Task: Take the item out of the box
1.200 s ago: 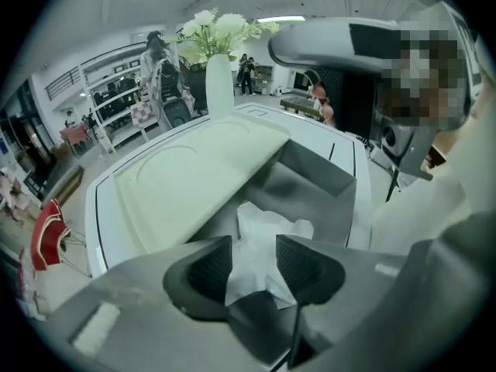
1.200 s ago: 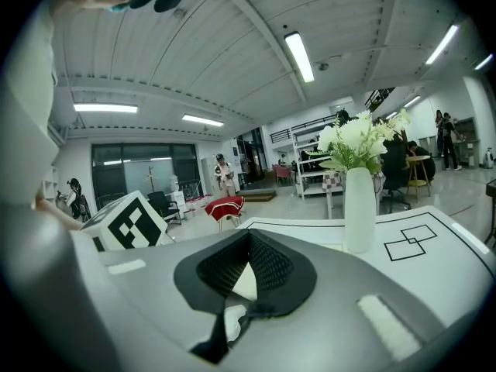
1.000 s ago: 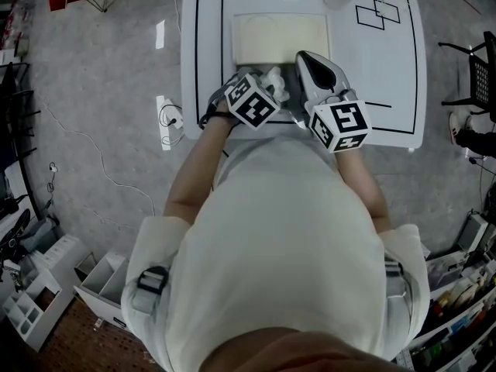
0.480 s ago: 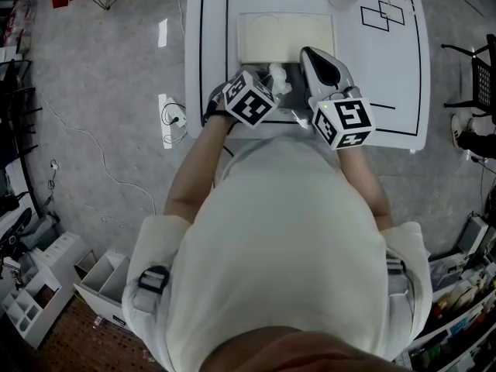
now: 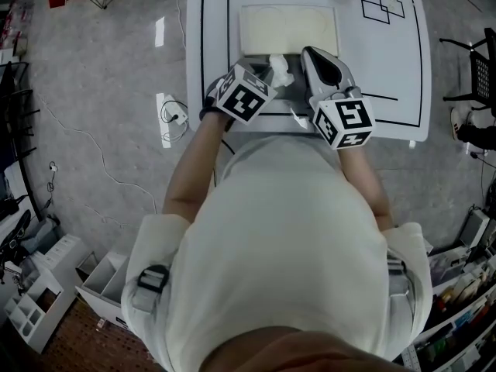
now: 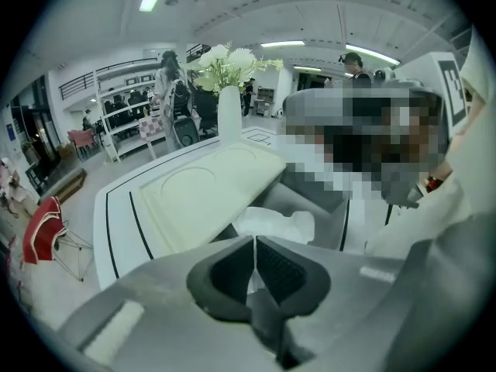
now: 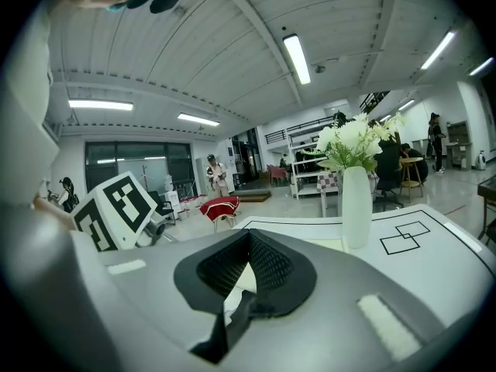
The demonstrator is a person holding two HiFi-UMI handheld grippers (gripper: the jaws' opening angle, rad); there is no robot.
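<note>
Two tools at box [image 5: 288, 31] on desk [image 5: 387, 68]: left tool [image 6: 254, 242], jaws just closing, pinches edge of white pouch [image 6: 275, 225] in box; right tool [image 7: 244, 242] pressed together. Pouch likely light, soft, slippery; hold edge.

White table [image 5: 387, 68] up top, black lines running round it, a double-square outline [image 5: 384, 6] at the far corner. A white vase [image 7: 356, 208] of white flowers [image 7: 353, 142] stands on it. Down on the grey floor [image 5: 101, 68], a power strip [image 5: 164, 126]; a red-draped chair [image 7: 219, 205] sits well off.
</note>
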